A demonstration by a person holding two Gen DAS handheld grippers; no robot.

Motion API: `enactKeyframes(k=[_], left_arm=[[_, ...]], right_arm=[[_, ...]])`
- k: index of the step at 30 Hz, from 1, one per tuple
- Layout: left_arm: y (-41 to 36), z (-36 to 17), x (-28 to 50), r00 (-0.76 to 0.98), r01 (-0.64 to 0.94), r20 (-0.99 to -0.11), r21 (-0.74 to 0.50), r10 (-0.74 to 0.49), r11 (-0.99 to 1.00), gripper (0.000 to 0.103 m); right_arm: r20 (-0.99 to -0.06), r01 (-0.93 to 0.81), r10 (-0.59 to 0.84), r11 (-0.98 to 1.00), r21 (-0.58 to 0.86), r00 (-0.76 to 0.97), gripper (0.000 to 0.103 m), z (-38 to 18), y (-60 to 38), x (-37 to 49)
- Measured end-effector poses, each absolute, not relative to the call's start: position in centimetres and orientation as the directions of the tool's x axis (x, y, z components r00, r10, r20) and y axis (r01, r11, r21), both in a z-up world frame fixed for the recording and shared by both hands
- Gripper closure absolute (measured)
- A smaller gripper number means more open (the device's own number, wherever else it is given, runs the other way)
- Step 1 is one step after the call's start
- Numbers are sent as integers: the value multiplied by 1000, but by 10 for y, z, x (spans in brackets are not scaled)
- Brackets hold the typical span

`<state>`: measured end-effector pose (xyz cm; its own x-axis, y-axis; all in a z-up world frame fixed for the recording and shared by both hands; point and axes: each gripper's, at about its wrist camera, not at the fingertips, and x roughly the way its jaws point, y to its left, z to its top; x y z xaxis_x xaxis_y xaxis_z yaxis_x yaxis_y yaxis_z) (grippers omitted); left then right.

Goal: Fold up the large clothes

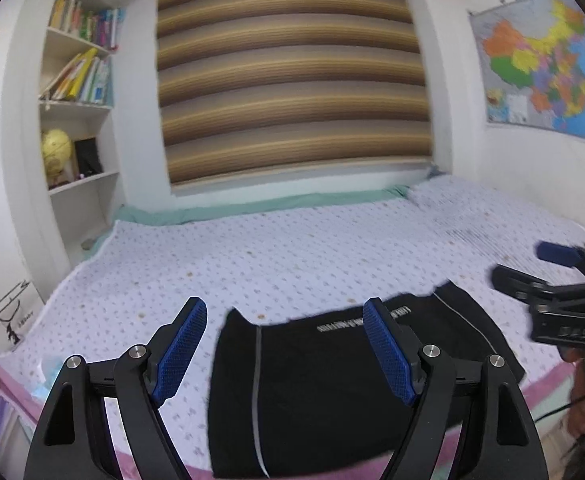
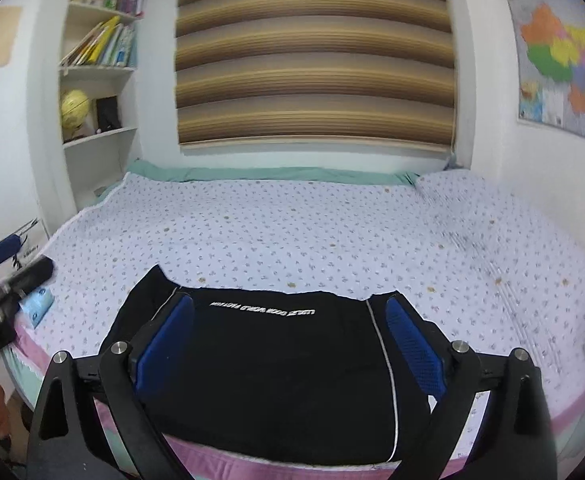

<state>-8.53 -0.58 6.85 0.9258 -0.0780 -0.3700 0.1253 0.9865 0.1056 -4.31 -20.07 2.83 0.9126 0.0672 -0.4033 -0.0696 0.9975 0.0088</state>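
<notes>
- Left wrist view: left gripper (image 1: 282,344) fingers spread wide, holding nothing, above the near edge of the bed with white dotted cover (image 1: 292,248). Black folded garment with grey piping (image 1: 332,392) lies lower centre. Right gripper (image 1: 524,268) at right edge; its finger state cannot be told.
- Right wrist view: right gripper (image 2: 288,344) fingers apart, empty, flanking the black garment (image 2: 276,368) at lower centre. Striped brown blind (image 2: 316,52) upper centre.
</notes>
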Motion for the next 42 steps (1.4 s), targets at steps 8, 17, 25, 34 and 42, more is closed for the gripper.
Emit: enactKeyframes(k=[8, 17, 25, 34, 42], left_arm=[[2, 45, -80, 912, 135, -399, 60, -100, 989, 22], [17, 19, -28, 876, 88, -475, -11, -83, 996, 22], [15, -7, 0, 835, 68, -548, -4, -59, 998, 22], [9, -14, 6, 824, 82, -562, -11, -73, 997, 22], [5, -12, -4, 832, 114, -544, -23, -108, 993, 22]], right_arm=[[-420, -41, 12, 997, -62, 908, 5, 20, -171, -50], [-501, -43, -1, 996, -76, 866, 5, -11, -169, -17], [-582, -36, 41, 999, 20, 812, 5, -38, -190, 20], [-600, -5, 14, 1000, 16, 800, 5, -48, -197, 28], [-594, -8, 9, 1000, 3, 804, 5, -45, -198, 23]])
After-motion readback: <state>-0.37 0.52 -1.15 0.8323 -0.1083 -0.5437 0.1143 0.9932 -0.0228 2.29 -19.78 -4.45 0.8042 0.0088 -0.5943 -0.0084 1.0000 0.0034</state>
